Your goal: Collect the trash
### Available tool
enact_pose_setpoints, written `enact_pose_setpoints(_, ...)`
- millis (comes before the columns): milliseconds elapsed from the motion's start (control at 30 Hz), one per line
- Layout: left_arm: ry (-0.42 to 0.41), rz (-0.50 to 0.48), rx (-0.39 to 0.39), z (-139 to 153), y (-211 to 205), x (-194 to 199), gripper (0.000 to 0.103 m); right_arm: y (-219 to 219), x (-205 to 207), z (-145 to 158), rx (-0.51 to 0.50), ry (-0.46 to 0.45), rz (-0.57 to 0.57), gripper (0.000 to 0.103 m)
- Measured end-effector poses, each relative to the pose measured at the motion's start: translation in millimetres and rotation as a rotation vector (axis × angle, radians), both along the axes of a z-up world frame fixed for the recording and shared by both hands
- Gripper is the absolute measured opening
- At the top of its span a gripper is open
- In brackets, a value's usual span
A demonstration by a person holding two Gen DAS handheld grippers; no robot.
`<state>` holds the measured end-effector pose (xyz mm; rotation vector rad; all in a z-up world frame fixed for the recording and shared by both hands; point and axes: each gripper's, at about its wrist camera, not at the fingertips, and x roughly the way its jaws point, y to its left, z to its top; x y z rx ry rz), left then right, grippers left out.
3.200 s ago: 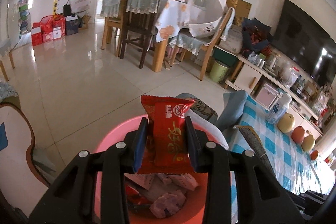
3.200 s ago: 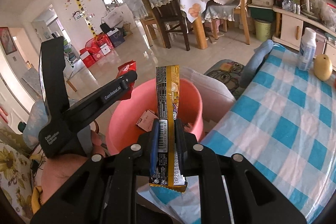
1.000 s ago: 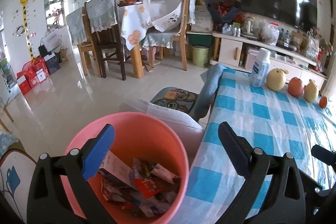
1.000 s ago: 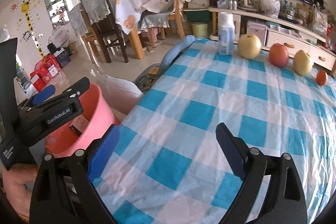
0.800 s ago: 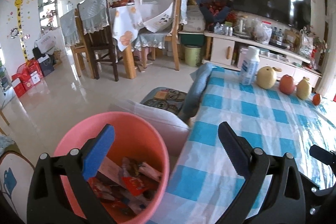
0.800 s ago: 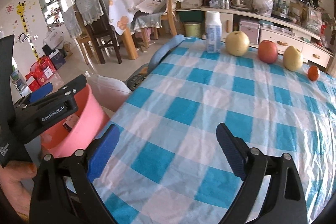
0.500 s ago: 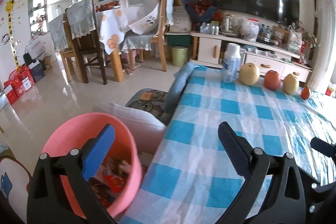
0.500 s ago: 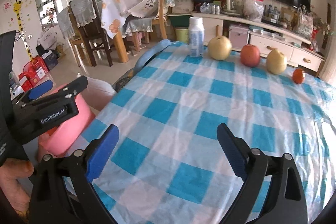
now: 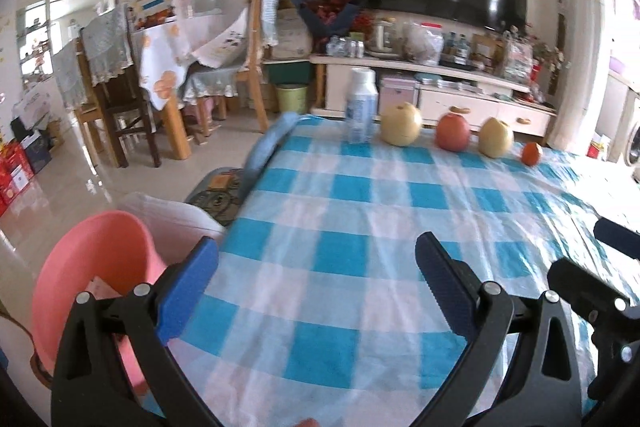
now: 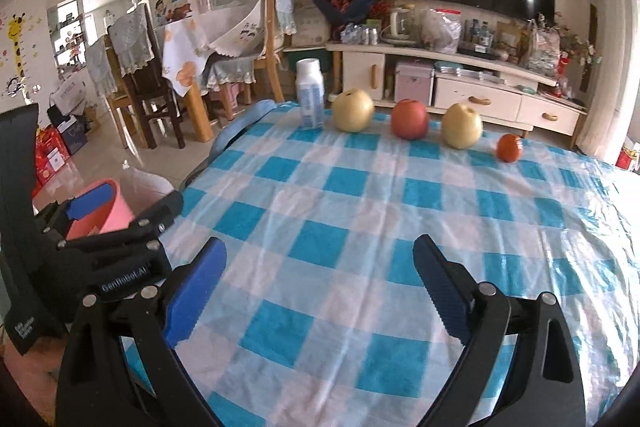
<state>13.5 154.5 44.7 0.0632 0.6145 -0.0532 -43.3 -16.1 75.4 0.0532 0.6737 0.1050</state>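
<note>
wrappers (image 9: 105, 289) lie in the pink bin (image 9: 86, 239) down to the left of the left gripper (image 9: 316, 261), the nearer one, while it and the right gripper (image 10: 319, 261) gape wide and empty over a checked cloth (image 10: 360, 211) showing no trash ahead.

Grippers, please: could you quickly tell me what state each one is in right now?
Left gripper: open, holding nothing, above the checked tablecloth.
Right gripper: open, holding nothing, also above the cloth.

a white bottle (image 10: 310, 99), two pears, an apple (image 10: 409, 118) line the checked cloth (image 10: 400, 227).
</note>
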Motion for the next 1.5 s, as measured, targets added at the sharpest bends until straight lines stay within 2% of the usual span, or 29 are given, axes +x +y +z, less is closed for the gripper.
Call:
enact_pose_setpoints(200,-0.011,-0.057,-0.012,0.8,-26.4,-12.6,0.099,-26.0,-15.9,5.5,-0.019,-0.036,-0.038,0.093)
enact_pose_setpoints(433,-0.025,-0.068,-0.019,3.4,-51.0,-20.9,0.099,-62.4,-29.9,7.7,-0.018,-0.068,-0.089,0.093)
enact_pose_setpoints(733,-0.020,-0.129,-0.013,3.0,-95.2,-27.4,0.099,-107.4,-44.7,5.2,-0.055,-0.099,-0.165,0.093)
enact_pose_setpoints(1000,-0.056,-0.122,-0.006,2.1,-130.4,-33.8,0.099,-140.5,-51.4,-0.1,-0.099,-0.121,-0.218,0.093)
enact_pose_setpoints(1500,0.003,-0.153,-0.015,-16.0,-174.0,-18.4,0.099,-188.1,-49.5,-8.1,-0.145,-0.146,-0.320,0.093)
